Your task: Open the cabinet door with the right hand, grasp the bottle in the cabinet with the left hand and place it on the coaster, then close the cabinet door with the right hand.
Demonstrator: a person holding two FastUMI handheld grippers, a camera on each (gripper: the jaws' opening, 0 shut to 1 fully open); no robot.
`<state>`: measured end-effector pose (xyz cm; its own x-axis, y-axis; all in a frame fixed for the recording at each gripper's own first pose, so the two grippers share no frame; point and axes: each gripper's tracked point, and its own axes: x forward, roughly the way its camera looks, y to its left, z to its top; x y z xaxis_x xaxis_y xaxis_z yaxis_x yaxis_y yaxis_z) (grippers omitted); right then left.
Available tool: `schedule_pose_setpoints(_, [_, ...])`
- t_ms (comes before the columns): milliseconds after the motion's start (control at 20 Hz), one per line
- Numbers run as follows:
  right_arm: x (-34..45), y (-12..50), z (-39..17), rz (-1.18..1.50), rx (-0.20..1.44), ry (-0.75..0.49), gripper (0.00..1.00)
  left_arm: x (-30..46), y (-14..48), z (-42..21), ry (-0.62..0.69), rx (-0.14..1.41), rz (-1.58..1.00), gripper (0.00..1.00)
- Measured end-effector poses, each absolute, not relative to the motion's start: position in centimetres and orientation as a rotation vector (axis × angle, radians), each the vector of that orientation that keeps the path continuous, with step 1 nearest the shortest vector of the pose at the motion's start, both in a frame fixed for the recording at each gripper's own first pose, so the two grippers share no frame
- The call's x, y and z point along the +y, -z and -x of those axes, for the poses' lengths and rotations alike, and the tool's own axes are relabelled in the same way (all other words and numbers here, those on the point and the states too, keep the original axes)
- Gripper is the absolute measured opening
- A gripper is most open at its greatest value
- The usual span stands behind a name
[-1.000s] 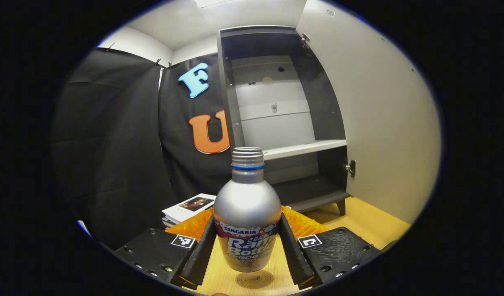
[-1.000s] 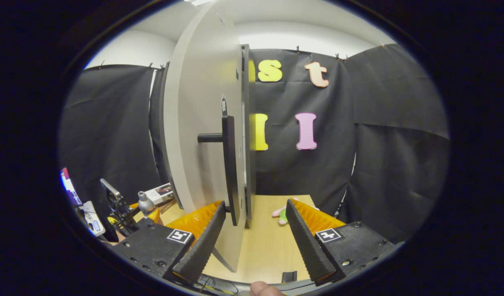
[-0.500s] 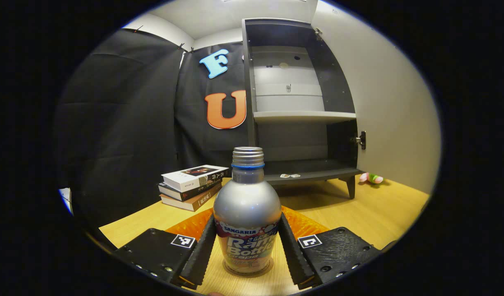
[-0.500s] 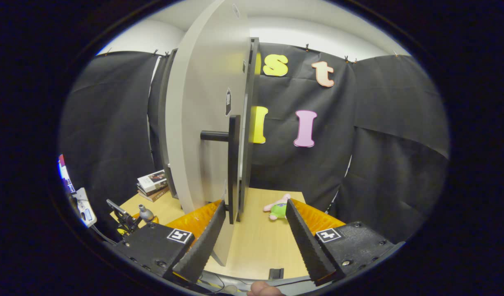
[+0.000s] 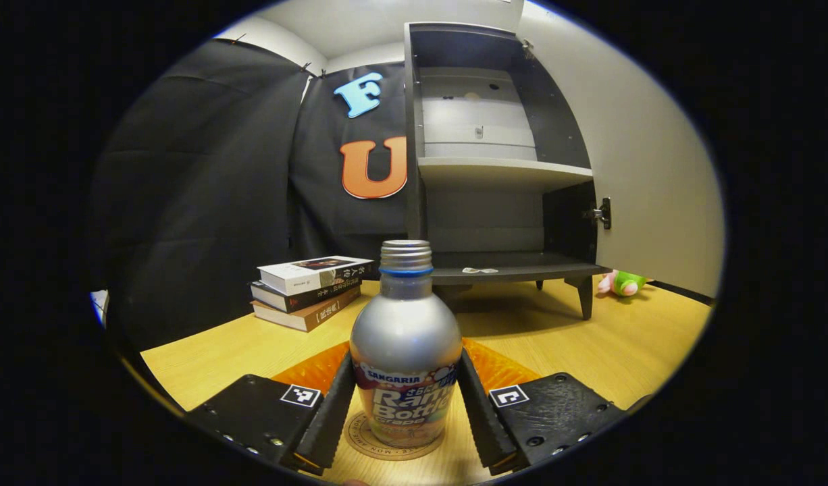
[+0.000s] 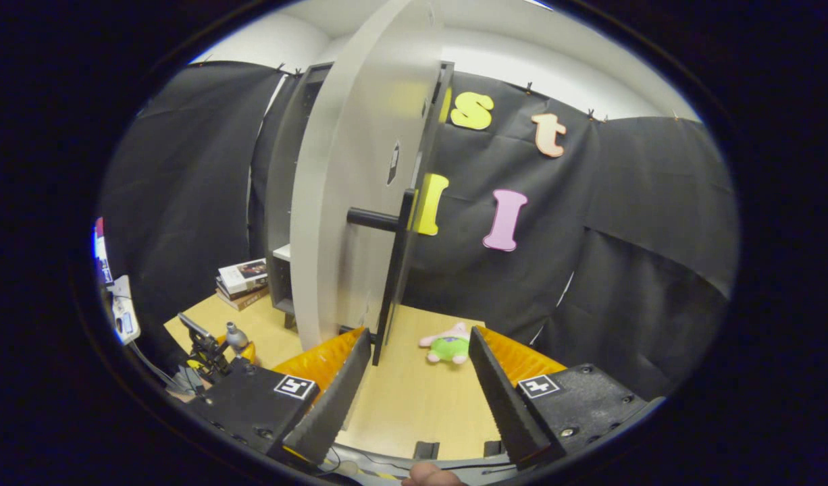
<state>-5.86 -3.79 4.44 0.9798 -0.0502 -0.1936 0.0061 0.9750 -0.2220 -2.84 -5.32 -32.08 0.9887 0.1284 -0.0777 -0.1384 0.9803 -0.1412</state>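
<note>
Left gripper (image 5: pixel 406 415): jaws were closed on the lower body of the bottle (image 5: pixel 405 351), one on each flank. Over the last second the bottle had come down from above the coaster (image 5: pixel 390 442) until its base appeared to rest on the disc (actual contact could not be confirmed). Judgement: placing was all but done; release and withdrawal remained.

Right gripper (image 6: pixel 414 398): jaws stood open, holding nothing. It had drawn back from the cabinet door (image 6: pixel 350 202); the door's bar handle (image 6: pixel 395 270), formerly between the jaws, now lay just beyond the left one. Judgement: closing the door had not begun.

Surroundings, near to far:
- bench (image 5: pixel 610 337), pale wood, carrying everything listed.
- stack of books (image 5: pixel 309 290), left of the bottle, apart from it.
- cabinet (image 5: pixel 495 169), far centre, open, with one shelf.
- plush toy (image 6: pixel 448 345), far right, on the bench past the door's edge.

Obstructions: none between bottle and coaster. The toy lay near the door's swing (possibly clear of it; could not tell).
</note>
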Motion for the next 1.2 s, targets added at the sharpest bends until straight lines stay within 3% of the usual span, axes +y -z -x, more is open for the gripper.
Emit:
schedule_pose_setpoints(200, [-3.7, -4.1, 5.9, 0.198, 0.206, 0.011, 0.95, -4.1, 32.3, 2.8, -0.175, 0.075, 0.151, 0.76])
schedule_pose_setpoints(250, [-3.6, -3.9, 5.9, 0.199, 0.207, 0.002, 0.95, -4.1, 32.6, 2.7, -0.174, 0.08, 0.157, 0.87])
schedule_pose_setpoints(300, [-3.6, -3.9, 5.8, 0.202, 0.203, -0.006, 0.95, -4.4, 33.0, 2.7, -0.171, 0.092, 0.171, 0.78])
schedule_pose_setpoints(350, [-3.6, -4.0, 5.7, 0.205, 0.199, -0.009, 0.95, -4.7, 32.7, 2.6, -0.159, 0.086, 0.18, 0.8])
schedule_pose_setpoints(450, [-3.6, -3.9, 5.9, 0.203, 0.197, -0.01, 0.95, -5.1, 31.6, 2.9, -0.15, 0.049, 0.181, 0.98])
schedule_pose_setpoints(750, [-3.6, -3.1, 5.8, 0.191, 0.217, -0.014, 0.95, -5.7, 29.1, 3.6, -0.13, -0.002, 0.188, 0.97])
schedule_pose_setpoints(850, [-3.7, -1.0, 5.7, 0.196, 0.299, -0.006, 0.94, -5.1, 28.8, 3.7, -0.131, 0.001, 0.178, 0.97])
schedule_pose_setpoints(1200, [-3.6, 0.5, 5.3, 0.092, 0.291, -0.021, 0.94, -3.9, 25.1, 5.1, -0.121, 0.013, 0.189, 0.97])
